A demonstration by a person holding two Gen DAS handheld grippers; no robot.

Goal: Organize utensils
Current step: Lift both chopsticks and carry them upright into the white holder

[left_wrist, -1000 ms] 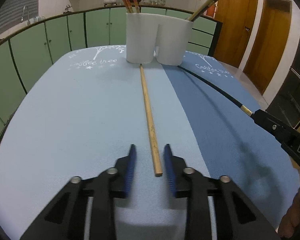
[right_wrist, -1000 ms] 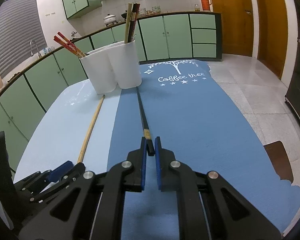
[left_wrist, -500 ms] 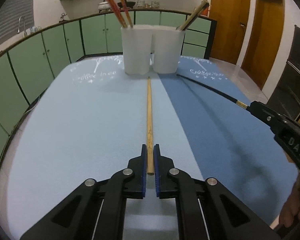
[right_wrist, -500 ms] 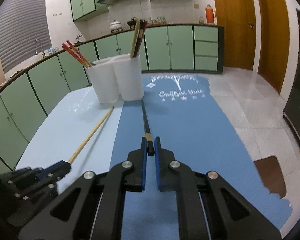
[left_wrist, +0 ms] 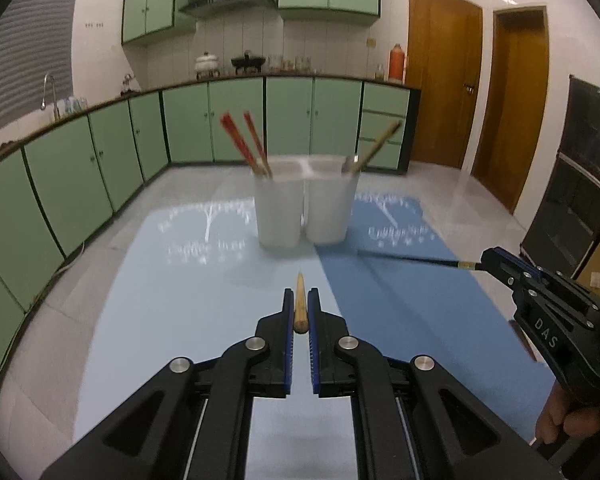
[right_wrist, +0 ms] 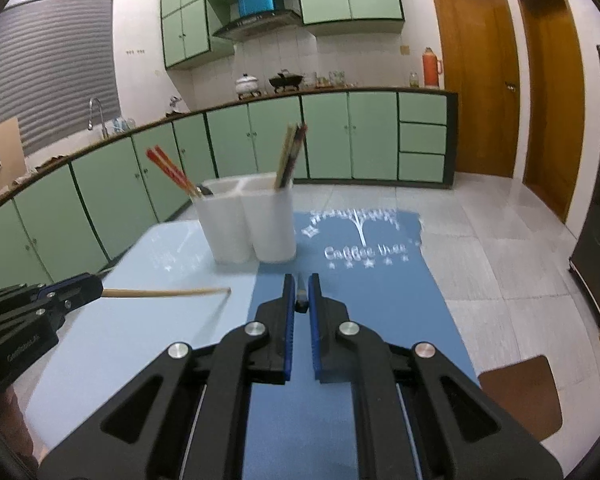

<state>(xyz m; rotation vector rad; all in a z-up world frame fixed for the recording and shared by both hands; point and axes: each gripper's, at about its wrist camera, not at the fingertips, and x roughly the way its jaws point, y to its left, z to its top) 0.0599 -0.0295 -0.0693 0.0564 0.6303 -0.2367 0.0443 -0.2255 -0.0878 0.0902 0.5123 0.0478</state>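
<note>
My left gripper (left_wrist: 300, 300) is shut on a wooden chopstick (left_wrist: 300, 300) and holds it above the table, tip pointing at the white two-part holder (left_wrist: 306, 210). The same chopstick shows in the right wrist view (right_wrist: 164, 293), level in the air. My right gripper (right_wrist: 300, 292) is shut on a black chopstick (right_wrist: 301, 290), seen from the left wrist view (left_wrist: 412, 258) reaching toward the holder. The holder (right_wrist: 248, 220) has red chopsticks (left_wrist: 244, 144) in its left cup and brown ones (right_wrist: 290, 156) in its right cup.
The table carries a light blue mat (left_wrist: 172, 300) and a darker blue mat (right_wrist: 364, 292) with white "Coffee tree" print. Green kitchen cabinets (left_wrist: 100, 168) run behind and to the left. Wooden doors (right_wrist: 480, 100) stand at the right.
My left gripper closed on the wooden chopstick and raised it off the mat. My right gripper lifted the black chopstick too. Both views now look from higher up.
</note>
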